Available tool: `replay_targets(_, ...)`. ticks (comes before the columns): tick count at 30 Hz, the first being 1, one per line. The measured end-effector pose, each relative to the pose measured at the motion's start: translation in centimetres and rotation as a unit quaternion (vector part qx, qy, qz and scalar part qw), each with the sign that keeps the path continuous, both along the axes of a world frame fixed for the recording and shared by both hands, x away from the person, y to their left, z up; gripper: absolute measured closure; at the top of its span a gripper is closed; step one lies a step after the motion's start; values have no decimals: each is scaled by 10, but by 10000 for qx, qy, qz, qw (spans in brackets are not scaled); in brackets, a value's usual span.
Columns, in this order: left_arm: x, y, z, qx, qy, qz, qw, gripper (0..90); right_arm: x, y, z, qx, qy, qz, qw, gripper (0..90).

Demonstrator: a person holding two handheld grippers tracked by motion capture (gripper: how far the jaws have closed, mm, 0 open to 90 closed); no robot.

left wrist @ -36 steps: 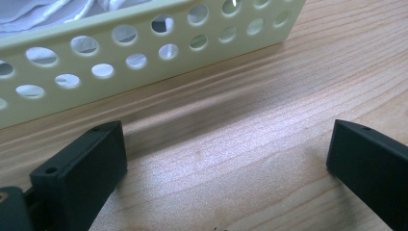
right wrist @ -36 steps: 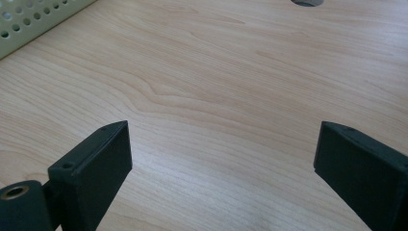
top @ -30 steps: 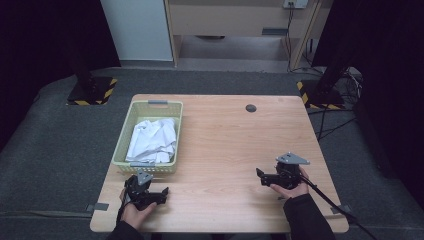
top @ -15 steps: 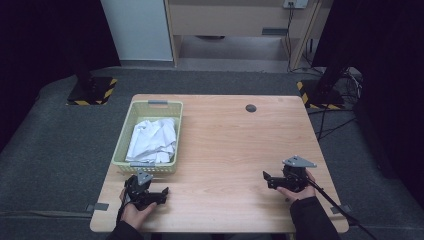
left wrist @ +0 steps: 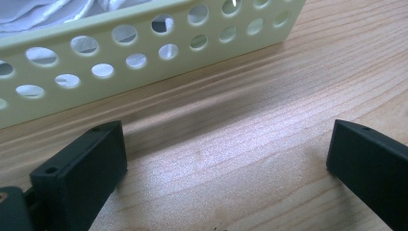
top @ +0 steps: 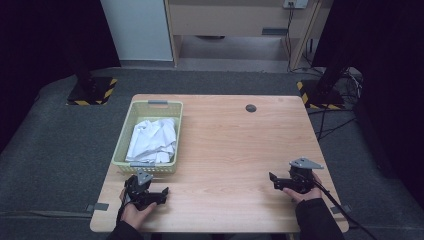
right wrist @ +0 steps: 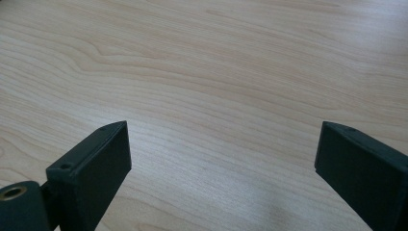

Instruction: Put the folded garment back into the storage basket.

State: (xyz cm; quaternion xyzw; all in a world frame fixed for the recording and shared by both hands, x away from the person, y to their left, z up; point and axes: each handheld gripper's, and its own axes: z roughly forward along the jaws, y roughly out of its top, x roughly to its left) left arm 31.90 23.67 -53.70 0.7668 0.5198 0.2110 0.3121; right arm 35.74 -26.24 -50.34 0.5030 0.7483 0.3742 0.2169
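- Basket of pale green perforated plastic stands on the left half of the wooden table, its long sides running away from the person, a grey handle at its far end.
- White cloth lies crumpled inside the basket, covering most of its floor; in the left gripper view the same white fabric shows through the round holes of the basket's near wall.
- The left gripper rests at the near-left corner of the table, just in front of the basket's near end, held in the person's left hand.
- Its jaws stand wide apart with nothing between them; the left gripper view shows bare wood grain in the gap and the basket wall close ahead, near but not touched.
- The right gripper sits near the front-right edge of the table, well apart from the basket, with the grey three-cornered plate on top and a black cable trailing off over the table edge.
- Its jaws are also spread wide and hold nothing; the right gripper view shows plain tabletop between and beyond them.
- The person's right hand grips it from the near side, a dark sleeve coming in from the bottom of the high view.
- A small dark round disc sits in the table's far part, right of the basket.
- Grey carpet surrounds the table, and two stand feet marked with yellow-and-black stripes sit beyond the far corners.
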Motion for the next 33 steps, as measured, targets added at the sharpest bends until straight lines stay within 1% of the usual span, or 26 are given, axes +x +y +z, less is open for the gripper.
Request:
replay_targets(7,0,0,0,0,0,0,10000,0,-2,-10,-3,-8,37,-72,10000,56)
replay_targets(10,0,0,0,-6,0,1,10000,0,-2,-16,-5,25,39,-87,10000,51)
replay_targets(14,0,0,0,-1,0,1,10000,0,-2,-26,-8,48,13,-143,9999,51)
replay_targets(20,0,0,0,1,0,0,10000,0,-2,-40,-16,9,70,-246,9997,51)
replay_targets(23,0,0,0,1,0,0,10000,0,-2,-44,-19,-13,74,-233,9997,51)
replay_targets(27,0,0,0,1,0,0,10000,0,-2,-50,-23,-81,138,-150,9998,51)
replay_targets(30,0,0,0,1,0,0,10000,0,-2,-54,-25,-150,108,-41,9998,51)
replay_targets(33,0,0,0,2,0,0,10000,0,-3,-59,-27,-168,55,-18,9998,51)
